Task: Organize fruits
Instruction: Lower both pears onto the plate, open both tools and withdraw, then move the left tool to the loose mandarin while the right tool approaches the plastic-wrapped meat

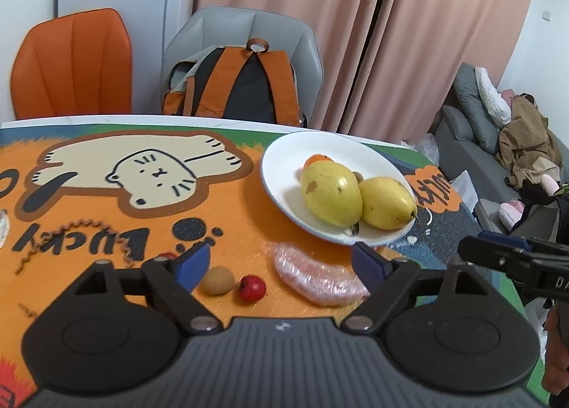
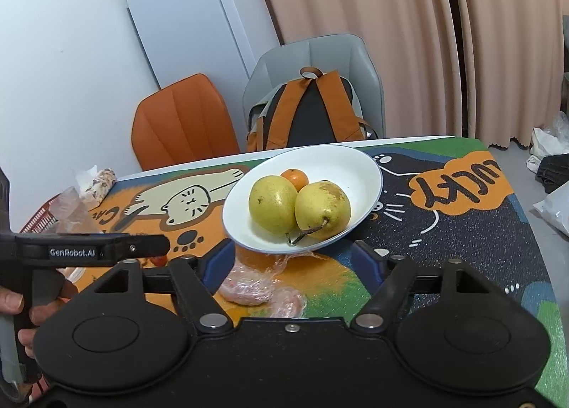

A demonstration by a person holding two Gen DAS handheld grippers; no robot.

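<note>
A white plate (image 1: 284, 159) (image 2: 359, 166) holds two yellow pears (image 1: 332, 192) (image 2: 322, 207) and a small orange (image 1: 317, 159) (image 2: 295, 178). On the mat in front of it lie a plastic-wrapped pink fruit (image 1: 316, 276) (image 2: 249, 289), a small red fruit (image 1: 251, 287) and a small tan round fruit (image 1: 217, 280). My left gripper (image 1: 281, 262) is open and empty, just above these loose fruits. My right gripper (image 2: 293, 258) is open and empty, over the wrapped fruit near the plate's front rim. The right gripper also shows at the right of the left wrist view (image 1: 512, 258).
A cartoon cat mat (image 1: 124, 173) covers the table. An orange chair (image 1: 71, 63) and a grey chair with a backpack (image 1: 242, 84) stand behind. A red basket and plastic bags (image 2: 71, 208) lie at the table's left. A sofa (image 1: 480, 130) stands to the right.
</note>
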